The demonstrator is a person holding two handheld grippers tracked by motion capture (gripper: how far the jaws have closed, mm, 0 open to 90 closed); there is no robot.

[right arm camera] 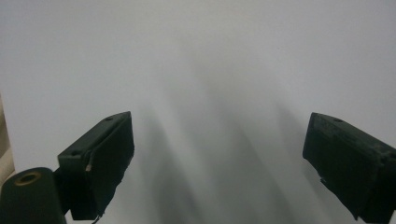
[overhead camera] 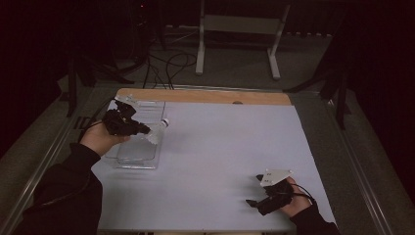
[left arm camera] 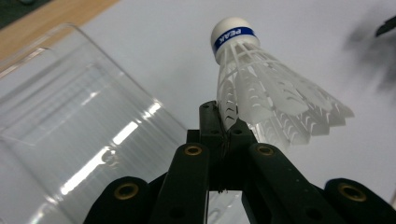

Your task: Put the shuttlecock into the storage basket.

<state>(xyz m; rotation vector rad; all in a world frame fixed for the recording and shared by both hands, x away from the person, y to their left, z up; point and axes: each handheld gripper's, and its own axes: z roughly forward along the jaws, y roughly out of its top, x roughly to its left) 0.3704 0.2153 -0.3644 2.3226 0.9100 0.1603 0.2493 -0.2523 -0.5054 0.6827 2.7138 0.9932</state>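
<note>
Writing first: the shuttlecock carries a blue band round its white cork, with white letters that read "PEAK" or close to it, seen upside down in the left gripper view; the last letter is hard to make out. No other lettering can be read.

Grip: the left gripper is pinched tight on the edge of the shuttlecock's white skirt, jaws together with only the thin plastic between them; the cork points away from the jaws and the skirt flares toward the right of that view. In the high view the left gripper holds the shuttlecock above the tray, near its right wall, cork toward the mat's middle.

The tray is clear plastic, sitting at the left edge of the white mat; its far end lies close to the wooden strip along the table's back edge. In the left gripper view the tray's curved wall stands just left of the jaws.

The right gripper rests near the mat's front right corner, jaws wide apart and holding nothing; its own view shows bare mat between the two pads.

Room: the mat between the two grippers lies bare, and they are well apart.
</note>
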